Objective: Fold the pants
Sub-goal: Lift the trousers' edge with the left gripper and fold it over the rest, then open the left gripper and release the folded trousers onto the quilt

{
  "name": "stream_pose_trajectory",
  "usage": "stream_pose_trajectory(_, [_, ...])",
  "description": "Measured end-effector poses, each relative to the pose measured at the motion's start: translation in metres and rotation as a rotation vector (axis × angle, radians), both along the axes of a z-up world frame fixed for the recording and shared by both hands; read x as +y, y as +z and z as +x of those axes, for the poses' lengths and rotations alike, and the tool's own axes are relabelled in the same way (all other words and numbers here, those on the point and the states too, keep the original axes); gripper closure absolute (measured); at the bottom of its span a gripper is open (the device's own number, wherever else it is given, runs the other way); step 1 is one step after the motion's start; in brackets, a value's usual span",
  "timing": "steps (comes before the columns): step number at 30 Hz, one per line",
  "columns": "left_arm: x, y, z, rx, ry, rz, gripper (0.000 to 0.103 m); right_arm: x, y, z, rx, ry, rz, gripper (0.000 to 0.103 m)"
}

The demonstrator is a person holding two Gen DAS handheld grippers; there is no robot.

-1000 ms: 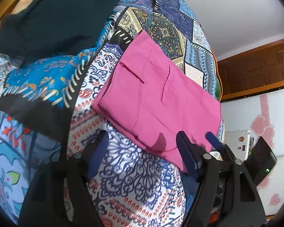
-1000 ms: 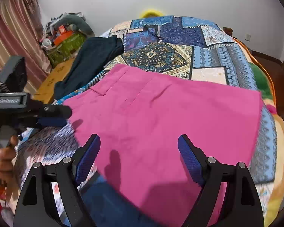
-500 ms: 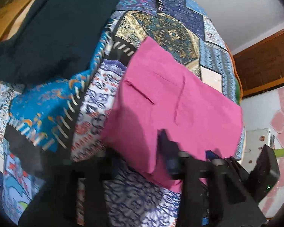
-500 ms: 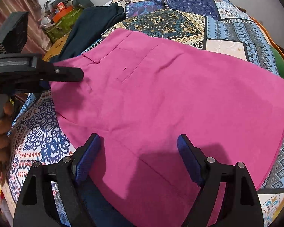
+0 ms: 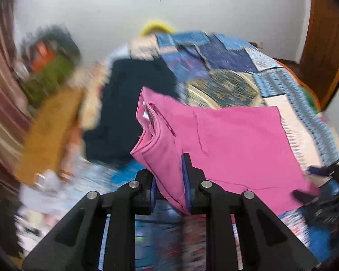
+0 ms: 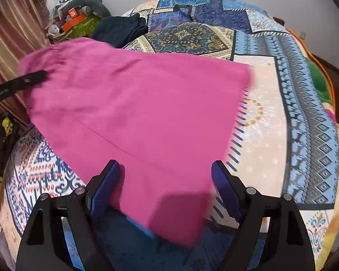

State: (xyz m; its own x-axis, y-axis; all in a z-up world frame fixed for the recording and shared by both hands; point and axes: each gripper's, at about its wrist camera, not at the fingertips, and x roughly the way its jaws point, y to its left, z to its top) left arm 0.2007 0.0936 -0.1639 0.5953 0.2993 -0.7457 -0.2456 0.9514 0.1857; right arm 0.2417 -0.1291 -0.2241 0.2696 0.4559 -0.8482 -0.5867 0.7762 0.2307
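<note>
The pink pants are folded and partly lifted off the patterned bedspread. My left gripper is shut on the waistband corner of the pants and holds it up; the view is blurred by motion. In the right wrist view the pants spread across the bed, with the left gripper's arm at their far left edge. My right gripper is open, its blue-padded jaws astride the near edge of the pants without pinching it.
A dark navy garment lies at the back left of the bed, also in the right wrist view. Clutter and a striped curtain stand at the left. A wooden door is at the right.
My left gripper closed on the waistband corner and lifted it, swinging its view upward. My right gripper moved in lower over the near edge, still open.
</note>
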Motion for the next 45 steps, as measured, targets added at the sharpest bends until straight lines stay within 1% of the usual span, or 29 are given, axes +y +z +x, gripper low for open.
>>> stream_pose_trajectory(3, [-0.012, 0.009, -0.011, -0.031, -0.037, 0.136, 0.083, -0.003, -0.004, 0.002, 0.020, -0.020, 0.017, 0.023])
stream_pose_trajectory(5, [-0.018, 0.010, -0.011, -0.037, -0.057, 0.164, 0.083, -0.002, -0.007, 0.005, 0.037, -0.035, 0.026, 0.023])
stream_pose_trajectory(7, [-0.026, 0.014, -0.008, -0.055, -0.077, 0.179, 0.083, -0.002, -0.007, 0.003, 0.032, -0.041, 0.027, 0.023])
stream_pose_trajectory(9, [-0.033, 0.021, -0.002, -0.077, -0.108, 0.154, 0.084, -0.004, -0.007, 0.000, 0.029, -0.046, 0.030, 0.023])
stream_pose_trajectory(11, [-0.039, 0.030, 0.004, -0.093, -0.140, 0.093, 0.084, -0.005, -0.007, 0.000, 0.037, -0.055, 0.036, 0.023])
stream_pose_trajectory(15, [-0.048, 0.043, 0.023, -0.084, -0.212, -0.095, 0.086, -0.006, -0.006, -0.001, 0.036, -0.060, 0.036, 0.023])
stream_pose_trajectory(17, [-0.050, 0.045, 0.036, -0.060, -0.241, -0.199, 0.086, -0.006, -0.006, -0.001, 0.034, -0.061, 0.037, 0.024])
stream_pose_trajectory(19, [-0.055, 0.045, 0.042, -0.037, -0.262, -0.264, 0.087, -0.006, -0.006, -0.002, 0.034, -0.062, 0.038, 0.024])
stream_pose_trajectory(20, [-0.056, 0.043, 0.048, -0.016, -0.275, -0.311, 0.087, -0.006, -0.006, -0.002, 0.034, -0.062, 0.040, 0.024])
stream_pose_trajectory(23, [-0.064, 0.032, 0.061, 0.041, -0.309, -0.420, 0.086, -0.007, -0.007, -0.002, 0.037, -0.063, 0.047, 0.024])
stream_pose_trajectory(24, [-0.068, 0.028, 0.066, 0.054, -0.311, -0.439, 0.086, -0.007, -0.007, -0.001, 0.039, -0.064, 0.049, 0.024])
stream_pose_trajectory(30, [-0.082, 0.009, 0.079, 0.120, -0.332, -0.476, 0.086, -0.008, -0.008, -0.002, 0.043, -0.067, 0.063, 0.024])
stream_pose_trajectory(32, [-0.087, 0.004, 0.079, 0.141, -0.345, -0.469, 0.086, -0.008, -0.008, -0.002, 0.045, -0.067, 0.066, 0.024])
stream_pose_trajectory(35, [-0.093, -0.004, 0.077, 0.185, -0.361, -0.447, 0.083, -0.008, -0.008, -0.002, 0.044, -0.065, 0.067, 0.024])
stream_pose_trajectory(36, [-0.093, -0.006, 0.076, 0.198, -0.366, -0.448, 0.078, -0.008, -0.008, -0.002, 0.044, -0.065, 0.068, 0.024])
stream_pose_trajectory(38, [-0.094, -0.008, 0.071, 0.215, -0.401, -0.478, 0.072, -0.008, -0.009, -0.002, 0.044, -0.066, 0.070, 0.024])
stream_pose_trajectory(39, [-0.094, -0.009, 0.068, 0.223, -0.420, -0.486, 0.066, -0.008, -0.009, -0.002, 0.045, -0.066, 0.069, 0.024])
stream_pose_trajectory(40, [-0.094, -0.009, 0.066, 0.223, -0.429, -0.481, 0.064, -0.008, -0.009, -0.003, 0.045, -0.067, 0.070, 0.024])
stream_pose_trajectory(41, [-0.093, -0.008, 0.063, 0.218, -0.432, -0.467, 0.064, -0.008, -0.009, -0.003, 0.045, -0.067, 0.072, 0.024])
stream_pose_trajectory(44, [-0.088, -0.002, 0.059, 0.201, -0.426, -0.411, 0.060, -0.007, -0.008, -0.003, 0.044, -0.065, 0.071, 0.024])
stream_pose_trajectory(45, [-0.084, -0.001, 0.060, 0.194, -0.414, -0.400, 0.057, -0.007, -0.008, -0.004, 0.040, -0.063, 0.072, 0.024])
